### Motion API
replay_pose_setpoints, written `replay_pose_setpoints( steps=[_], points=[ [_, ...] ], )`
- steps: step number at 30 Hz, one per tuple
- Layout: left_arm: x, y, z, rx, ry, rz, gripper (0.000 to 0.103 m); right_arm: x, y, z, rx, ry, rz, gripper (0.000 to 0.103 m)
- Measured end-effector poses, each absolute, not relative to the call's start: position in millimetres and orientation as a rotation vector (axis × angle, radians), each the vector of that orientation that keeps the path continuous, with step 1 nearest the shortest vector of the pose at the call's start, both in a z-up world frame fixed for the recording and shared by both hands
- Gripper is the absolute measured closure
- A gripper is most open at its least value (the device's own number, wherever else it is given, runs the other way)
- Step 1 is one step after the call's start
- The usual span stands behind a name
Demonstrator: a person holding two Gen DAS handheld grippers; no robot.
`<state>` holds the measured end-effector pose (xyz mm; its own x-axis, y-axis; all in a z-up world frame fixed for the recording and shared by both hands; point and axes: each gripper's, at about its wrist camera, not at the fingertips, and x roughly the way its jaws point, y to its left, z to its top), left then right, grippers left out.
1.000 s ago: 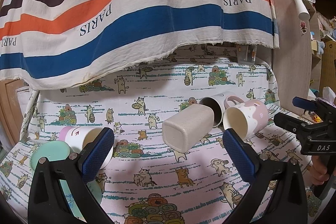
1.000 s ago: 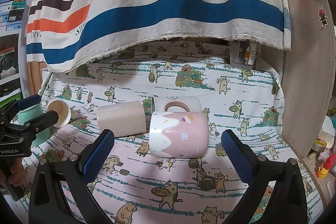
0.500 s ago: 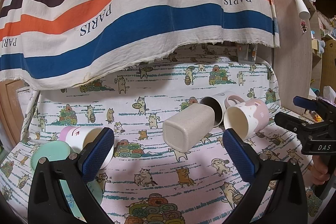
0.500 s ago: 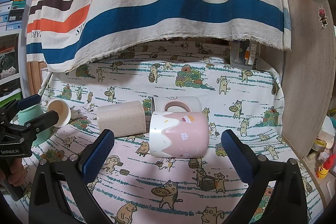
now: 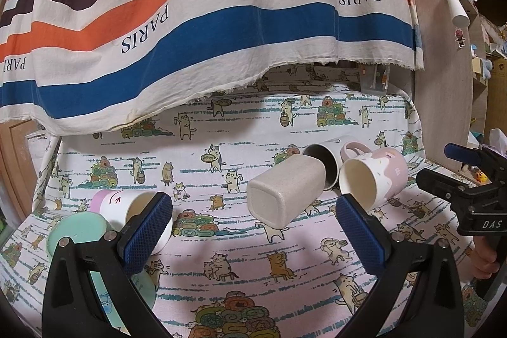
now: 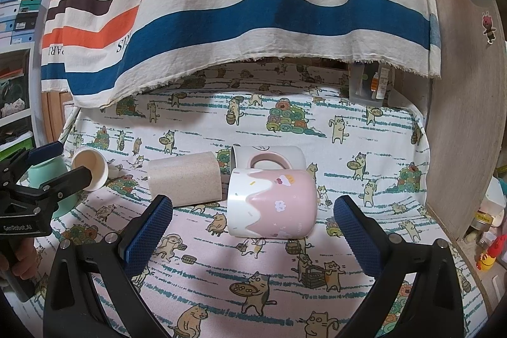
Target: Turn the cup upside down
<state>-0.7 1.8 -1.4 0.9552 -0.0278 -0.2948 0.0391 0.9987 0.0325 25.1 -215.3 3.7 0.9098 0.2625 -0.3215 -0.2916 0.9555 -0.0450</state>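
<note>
Several cups lie on their sides on the cat-print cloth. A pink and white mug [image 6: 272,203] lies with its mouth to the left, just ahead of my open, empty right gripper [image 6: 253,230]. It also shows in the left wrist view [image 5: 372,181]. A beige speckled cup [image 5: 285,190] lies ahead of my open, empty left gripper [image 5: 253,230], base toward me, and shows in the right wrist view [image 6: 185,181]. A white mug [image 5: 326,159] lies behind them. A small white and pink cup [image 5: 126,208] lies at the left finger.
A mint green cup [image 5: 77,232] lies by the left gripper's left finger. A striped cloth [image 5: 202,21] hangs over the back. A wooden panel [image 6: 459,116] stands at the right. The right gripper shows at the left view's right edge [image 5: 469,192].
</note>
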Motion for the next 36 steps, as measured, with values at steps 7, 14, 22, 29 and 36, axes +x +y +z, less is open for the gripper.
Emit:
replay_pose_setpoints(
  steps=[7, 14, 22, 29, 36],
  points=[
    [-0.6, 1.8, -1.4, 0.039, 0.299, -0.033, 0.0, 24.3, -215.0, 3.9, -0.094, 0.317, 0.288, 0.0],
    [0.0, 3.8, -2.2, 0.041, 0.299, -0.035, 0.0, 24.1, -214.4, 3.7, -0.095, 0.324, 0.294, 0.0],
    [0.3, 2.8, -3.4, 0.037, 0.314, -0.044, 0.0, 25.8, -216.9, 3.1, -0.084, 0.342, 0.307, 0.0],
    [-1.1, 5.1, -3.8, 0.038, 0.316, -0.038, 0.0, 26.1, -217.2, 2.8, -0.085, 0.344, 0.308, 0.0],
    [0.3, 2.6, -1.9, 0.045, 0.32, -0.039, 0.0, 37.1, -228.7, 4.6, -0.03, 0.396, 0.314, 0.0]
  ],
)
